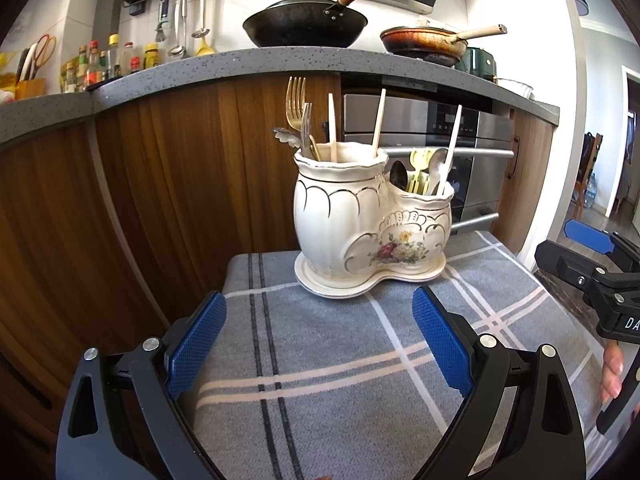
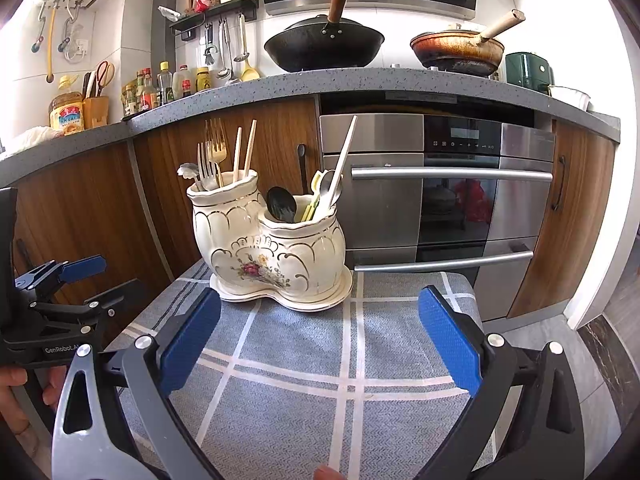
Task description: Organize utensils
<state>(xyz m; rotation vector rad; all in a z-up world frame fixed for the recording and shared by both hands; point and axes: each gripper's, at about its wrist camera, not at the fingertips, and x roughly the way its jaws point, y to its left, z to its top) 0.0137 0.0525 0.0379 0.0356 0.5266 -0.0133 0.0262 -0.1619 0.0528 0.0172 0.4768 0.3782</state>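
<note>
While the two-pot ceramic holder (image 2: 268, 252) stands on the checked cloth of the desk (image 2: 304, 380), forks in its taller pot, spoons in its lower, we hold left tool (image 1: 320, 344) and right tool (image 2: 320, 344) wide, empty; next, probably, regrouping a stray chopstick (image 2: 342, 164).

Both wrist views low, near, facing shared utensil holder (image 1: 370, 220), seemingly side-by-side

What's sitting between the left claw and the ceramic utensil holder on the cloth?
Nothing visible. Only bare plaid cloth lies between the open left claw and the utensil holder. The right claw, also open, faces it across bare cloth too.
</note>
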